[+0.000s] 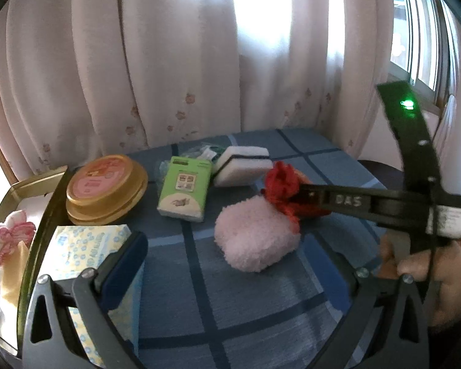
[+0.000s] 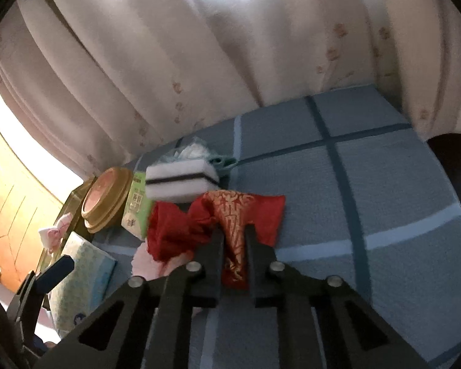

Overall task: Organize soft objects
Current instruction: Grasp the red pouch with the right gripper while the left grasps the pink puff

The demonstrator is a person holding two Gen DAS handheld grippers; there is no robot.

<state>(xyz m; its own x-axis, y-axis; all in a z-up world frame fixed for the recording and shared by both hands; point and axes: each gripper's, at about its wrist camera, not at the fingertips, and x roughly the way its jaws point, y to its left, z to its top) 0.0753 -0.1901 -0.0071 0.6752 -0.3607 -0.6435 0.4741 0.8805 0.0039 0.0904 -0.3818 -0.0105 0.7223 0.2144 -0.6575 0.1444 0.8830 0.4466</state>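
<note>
A red and gold cloth pouch (image 2: 239, 233) is hanging between the closed fingers of the right gripper (image 2: 234, 230), just above and right of a fluffy pink pad (image 1: 255, 236) that is lying on the blue checked tablecloth (image 1: 261, 301). A white sponge block (image 1: 242, 166) is sitting behind them, with a green tissue packet (image 1: 184, 189) to its left. Further left, a round gold tin (image 1: 104, 189) is standing beside an open gold box (image 1: 43, 215). A yellow and blue tissue pack (image 1: 86, 252) is lying nearer, by the wide-spread left gripper (image 1: 249, 264).

Blown-out backlight through the curtain (image 1: 175, 61), soft blur, fisheye-bent edges.
</note>
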